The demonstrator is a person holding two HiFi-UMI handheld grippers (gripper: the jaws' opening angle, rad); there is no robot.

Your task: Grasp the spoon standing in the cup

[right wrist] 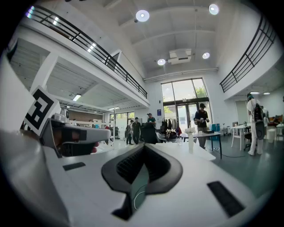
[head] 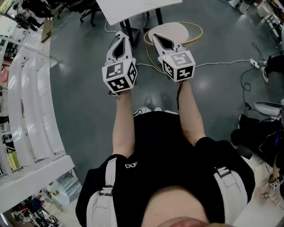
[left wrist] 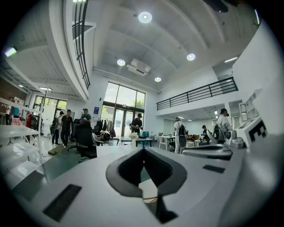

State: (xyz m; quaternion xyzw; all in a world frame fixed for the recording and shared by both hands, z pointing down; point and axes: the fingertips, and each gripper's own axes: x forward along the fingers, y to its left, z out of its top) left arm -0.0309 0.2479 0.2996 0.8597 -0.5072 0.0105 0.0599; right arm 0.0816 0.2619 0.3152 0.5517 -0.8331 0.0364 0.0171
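A person in a black shirt [head: 164,146] stands on a grey floor [head: 88,115] in a tall, bright hall, both forearms stretched forward, with the left gripper [head: 120,36] and the right gripper [head: 156,38] held level, side by side and near each other. Each gripper's own view shows its jaws pressed together at the tips with nothing pinched between them; only a sliver of floor shows through the slot behind the closed tips. The marker cubes [head: 120,75] sit just above the person's wrists. From the head view the grippers point toward the edge of a white surface [head: 133,9], a round white stool seat [head: 177,30] ringed by a yellowish loop of cable [head: 197,31], and a white cable [head: 222,62] trailing across the floor. White shelving [head: 31,115] curves along the person's left. The gripper views look out across the hall to tall glass doors [left wrist: 124,108], a balcony railing [left wrist: 199,93] and several people standing [right wrist: 202,117] among tables well away. A small white upright item [right wrist: 191,133] stands on a distant white table [right wrist: 208,136], too small to identify. The spoon and the cup cannot be made out in any view, and neither gripper is near any such thing.
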